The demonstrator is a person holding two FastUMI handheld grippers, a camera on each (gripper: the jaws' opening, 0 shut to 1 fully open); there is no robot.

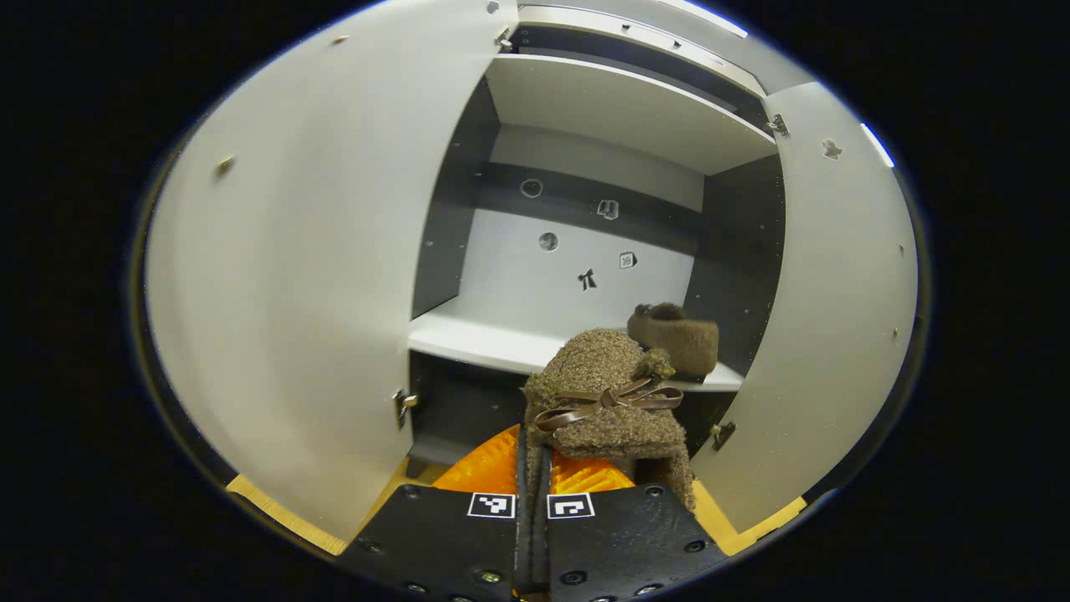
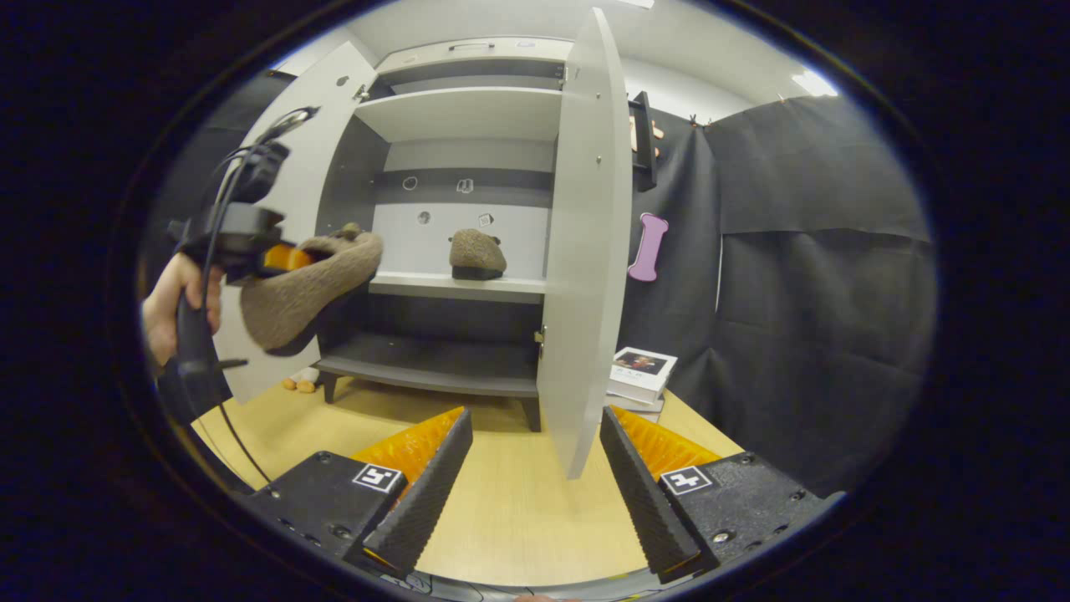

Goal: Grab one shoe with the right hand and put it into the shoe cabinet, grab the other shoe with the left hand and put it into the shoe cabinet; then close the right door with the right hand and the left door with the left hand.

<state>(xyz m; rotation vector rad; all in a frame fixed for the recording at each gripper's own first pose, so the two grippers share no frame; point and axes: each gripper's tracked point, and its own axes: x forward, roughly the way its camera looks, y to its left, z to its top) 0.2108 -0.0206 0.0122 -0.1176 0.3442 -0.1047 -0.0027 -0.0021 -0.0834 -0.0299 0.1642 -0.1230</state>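
My left gripper (image 1: 532, 468) is shut on a fuzzy brown shoe (image 1: 606, 401) with a brown bow, held in front of the open grey shoe cabinet (image 1: 585, 109). The other brown shoe (image 1: 675, 336) rests on the right of the middle shelf (image 1: 476, 339). In the right gripper view, my right gripper (image 2: 535, 443) stands open with nothing between its fingers, back from the cabinet over the wooden floor. There the left gripper (image 2: 242, 238), in a hand (image 2: 171, 305), carries its shoe (image 2: 305, 288) at the left, and the shelved shoe (image 2: 476, 253) sits behind the open right door (image 2: 585, 251).
Both doors stand open: the left door (image 1: 292, 267) and the right door (image 1: 836, 318). A stack of books (image 2: 642, 374) lies on the floor right of the cabinet by the black cloth wall. Small objects (image 2: 299, 385) lie near the cabinet's left foot.
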